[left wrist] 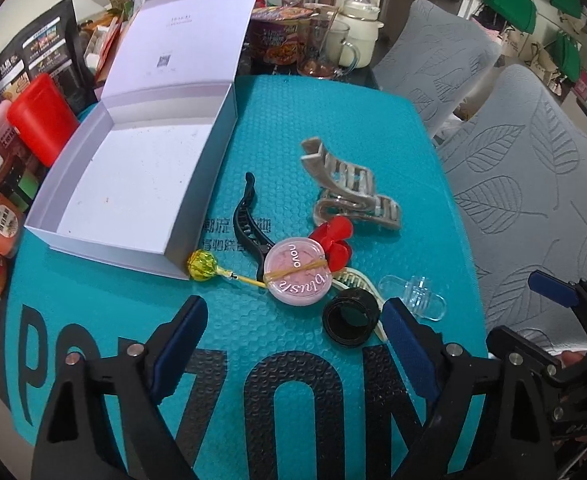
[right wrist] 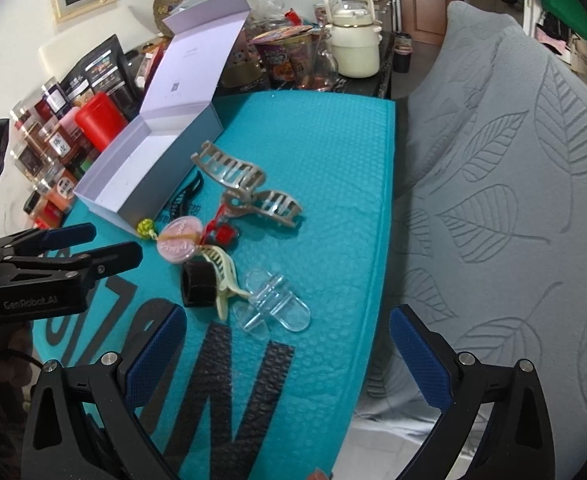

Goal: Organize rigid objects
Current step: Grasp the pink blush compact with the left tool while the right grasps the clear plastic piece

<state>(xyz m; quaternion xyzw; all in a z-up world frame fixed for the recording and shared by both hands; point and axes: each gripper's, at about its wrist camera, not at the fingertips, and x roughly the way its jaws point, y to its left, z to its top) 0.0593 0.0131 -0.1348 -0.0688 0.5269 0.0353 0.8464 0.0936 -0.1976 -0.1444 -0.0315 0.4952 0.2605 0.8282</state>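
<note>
An open white box lies empty on the teal mat. Beside it lies a pile: a beige claw clip, a black clip, a pink blush compact, a red clip, a yellow bead charm, a black ring, a cream comb clip and a clear clip. My left gripper is open just before the pile. My right gripper is open, empty, near the clear clip.
Jars, a red canister and snack packs line the mat's left. Noodle cups, a glass mug and a cream kettle stand behind. Grey leaf-pattern cushions lie to the right of the mat.
</note>
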